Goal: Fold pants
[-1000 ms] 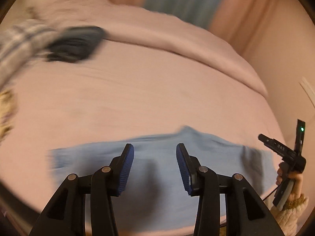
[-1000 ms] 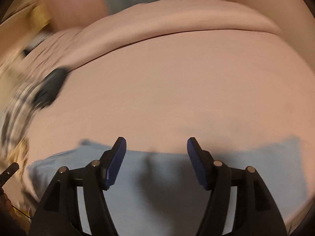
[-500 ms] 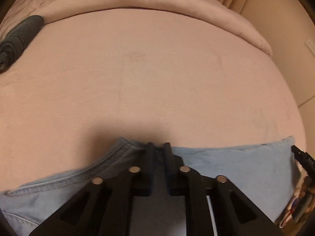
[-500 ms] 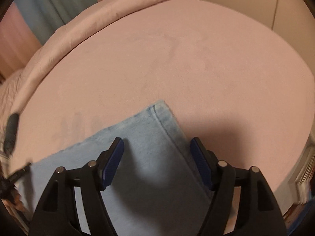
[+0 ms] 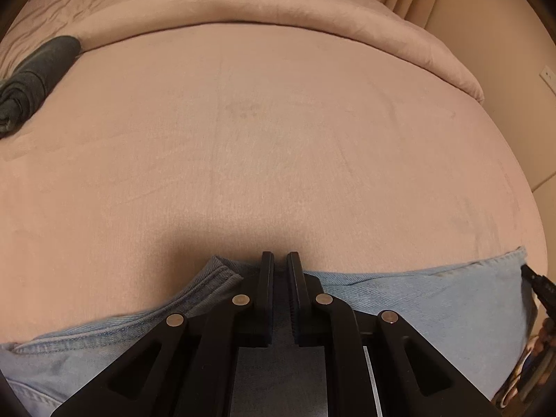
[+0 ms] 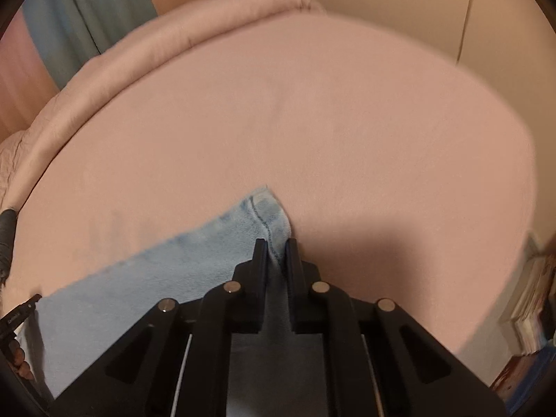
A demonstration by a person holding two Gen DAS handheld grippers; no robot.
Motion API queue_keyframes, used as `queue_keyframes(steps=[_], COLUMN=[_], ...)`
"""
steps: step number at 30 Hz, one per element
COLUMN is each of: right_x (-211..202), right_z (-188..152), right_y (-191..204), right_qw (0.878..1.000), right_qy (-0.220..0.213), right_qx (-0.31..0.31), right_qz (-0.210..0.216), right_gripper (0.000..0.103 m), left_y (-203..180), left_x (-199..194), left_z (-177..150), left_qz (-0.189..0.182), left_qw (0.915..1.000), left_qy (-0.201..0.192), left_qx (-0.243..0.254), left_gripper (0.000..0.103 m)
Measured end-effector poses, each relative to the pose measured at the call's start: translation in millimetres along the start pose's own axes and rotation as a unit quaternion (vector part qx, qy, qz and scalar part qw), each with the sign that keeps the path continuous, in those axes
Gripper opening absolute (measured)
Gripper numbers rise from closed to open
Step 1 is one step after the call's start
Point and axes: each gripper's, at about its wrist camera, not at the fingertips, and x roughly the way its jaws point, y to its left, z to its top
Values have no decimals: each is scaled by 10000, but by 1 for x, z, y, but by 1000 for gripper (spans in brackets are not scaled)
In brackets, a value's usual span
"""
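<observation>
While the light-blue denim pants [image 5: 417, 299] lie flat along the near edge of the pink bed sheet [image 5: 264, 132], both tongs bite into their far edge. The left gripper [image 5: 280, 260] has its 2 jaws drawn almost together on the denim edge, where the cloth bunches up into a small raised fold just to the left of the fingers. From that view the pants run out to the right as far as their corner, next to which a black part of the other tool shows at the frame's edge.

The right gripper [image 6: 276, 247] sits at that corner of the pants [image 6: 166, 278] — its jaws are closing, and a stitched hem is already pinched between the 2 pads, with a pointed tip of denim sticking out beyond them. The rest of the fabric stretches away to the lower left.

A folded-back pink duvet [image 5: 278, 3] forms a thick roll across the far side of the bed. A dark rolled garment [image 5: 34, 76] lies at the left — well apart from the pants.
</observation>
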Motion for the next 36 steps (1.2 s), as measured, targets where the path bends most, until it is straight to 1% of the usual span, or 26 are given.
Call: queue_keyframes(steps=[2, 4, 6, 7, 9, 10, 11, 13, 14, 16, 17, 18, 19, 21, 23, 25, 28, 30, 31, 34, 36], right_x=[-9, -24, -50, -59, -79, -88, -90, -94, -93, -83, -76, -65, -56, -54, -54, -53, -58, -62, -63, -62, -69], right_z=[-1, -1, -2, -4, -17, -25, -31, -49, -58, -70, -72, -77, -77, -77, -75, -74, -75, -71, -71, -64, -66], right_y=[-1, -5, -12, -15, -23, -23, -22, -16, -9, -1, -1, -3, -5, -8, -7, -6, -14, -15, -17, -25, -24], right_qw=[9999, 9999, 9997, 9995, 9992, 9995, 9996, 9988, 9980, 9972, 9975, 9985, 9988, 9992, 9992, 9993, 9998, 9992, 9986, 9997, 9995], right_qy=[-107, -88, -215, -271, -316, -248, -203, -55, 14, 139, 192, 319, 379, 267, 243, 204, 124, -85, -122, -39, -70], right_qx=[-57, -32, 108, 151, 220, 173, 118, -79, -195, -350, -346, -268, -202, -206, -268, -296, -140, -162, -217, -31, -106], right_qz=[87, 48, 92, 106, 123, 101, 162, 472, 603, 648, 579, 368, 253, 198, 159, 117, 110, -363, -475, -239, -278], right_gripper=[15, 37, 40, 43, 45, 44, 41, 19, 17, 15, 13, 5, 0, 0, 0, 0, 0, 0, 0, 0, 0], left_y=[1, -3, -5, -6, -9, -12, -14, -21, -24, -24, -24, -21, -17, -11, -8, -4, -3, -2, 1, -1, -6], left_x=[-11, -30, -52, -60, -73, -77, -78, -76, -73, -60, -52, -47, -46, -46, -46, -53, -59, -59, -60, -66, -72], left_z=[-4, -7, -20, -28, -46, -58, -67, -87, -94, -106, -109, -112, -114, -116, -115, -126, -130, -133, -131, -130, -129], left_qz=[-77, -267, -504, -648, -952, -1153, -1275, -1447, -1430, -1280, -1198, -1118, -1108, -1034, -1027, -974, -900, -924, -952, -938, -918], left_qw=[10000, 9996, 9986, 9978, 9954, 9933, 9917, 9887, 9888, 9899, 9904, 9912, 9919, 9924, 9921, 9927, 9936, 9934, 9931, 9934, 9939], left_qy=[14, -70, -131, -136, -74, 38, 116, 322, 382, 577, 684, 700, 628, 663, 709, 703, 675, 673, 678, 665, 608], left_qx=[-8, 31, 49, 65, 68, 88, 100, 201, 217, 190, 131, 63, 19, -49, -138, -97, -83, -108, -112, -24, 103], left_gripper=[12, 12, 12, 12, 12, 12, 12, 12, 12, 12, 12, 11, 8, 6, 6, 6, 6, 6, 6, 6, 6])
